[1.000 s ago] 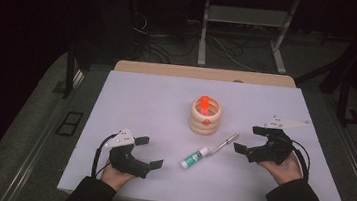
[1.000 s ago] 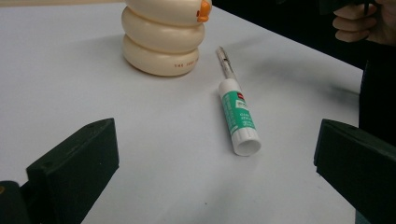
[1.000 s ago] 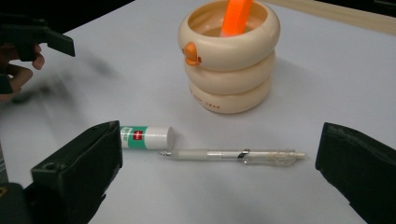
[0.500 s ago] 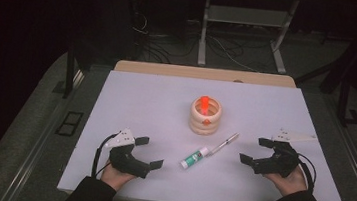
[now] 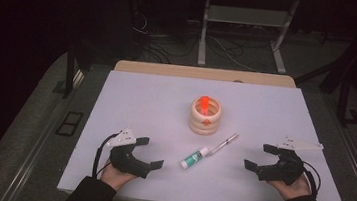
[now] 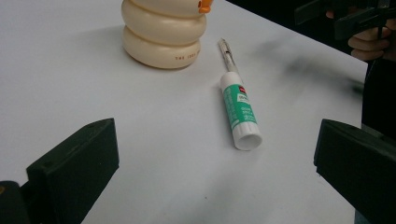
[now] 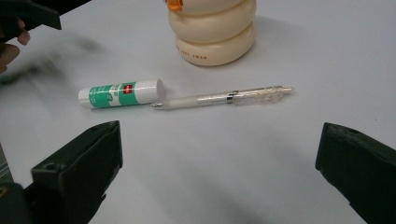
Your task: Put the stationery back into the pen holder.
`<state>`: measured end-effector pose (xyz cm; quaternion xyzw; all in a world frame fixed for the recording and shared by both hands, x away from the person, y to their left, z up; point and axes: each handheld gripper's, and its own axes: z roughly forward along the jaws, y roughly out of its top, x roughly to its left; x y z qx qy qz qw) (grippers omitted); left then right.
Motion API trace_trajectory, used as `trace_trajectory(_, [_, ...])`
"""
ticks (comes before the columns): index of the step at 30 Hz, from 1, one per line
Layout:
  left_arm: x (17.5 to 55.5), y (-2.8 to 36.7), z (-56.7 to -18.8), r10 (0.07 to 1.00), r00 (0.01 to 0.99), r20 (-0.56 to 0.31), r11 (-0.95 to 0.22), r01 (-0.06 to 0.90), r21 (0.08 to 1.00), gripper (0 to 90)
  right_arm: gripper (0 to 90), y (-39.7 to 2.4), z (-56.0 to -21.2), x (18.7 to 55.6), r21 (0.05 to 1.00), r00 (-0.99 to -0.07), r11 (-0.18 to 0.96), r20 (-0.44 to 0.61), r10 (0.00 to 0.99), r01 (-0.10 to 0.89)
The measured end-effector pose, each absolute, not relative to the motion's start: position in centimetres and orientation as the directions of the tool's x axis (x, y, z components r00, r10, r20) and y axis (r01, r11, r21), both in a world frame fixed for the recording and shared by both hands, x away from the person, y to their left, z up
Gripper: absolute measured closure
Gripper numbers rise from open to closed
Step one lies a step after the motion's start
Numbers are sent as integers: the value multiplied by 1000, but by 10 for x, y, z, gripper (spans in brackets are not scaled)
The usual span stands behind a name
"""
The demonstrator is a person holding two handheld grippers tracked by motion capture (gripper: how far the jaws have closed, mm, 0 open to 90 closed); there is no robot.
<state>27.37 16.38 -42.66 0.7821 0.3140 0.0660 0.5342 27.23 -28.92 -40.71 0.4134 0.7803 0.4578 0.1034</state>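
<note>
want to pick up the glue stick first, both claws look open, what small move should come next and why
Probably ease the left claw forward toward the glue stick. Its jaws stand wide open and empty, the stick lies free on the table straight ahead between them, with the pen beyond it.

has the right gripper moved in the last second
Yes. The right gripper has pulled back toward the person and slightly outward; against the ring stacker and pen, which stayed put, it now sits lower in the high view.
</note>
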Motion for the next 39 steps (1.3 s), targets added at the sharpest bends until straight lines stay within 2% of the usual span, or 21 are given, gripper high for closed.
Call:
trace_trajectory(11, [275,153,-409,542,819,-185,-316,403,859,0,2,-290,-408,271,799,-640,246,213,738,549])
trace_trajectory(39, [301,112,-391,471,861,-191,-408,404,819,0,2,-293,-411,271,804,-638,255,190,746,537])
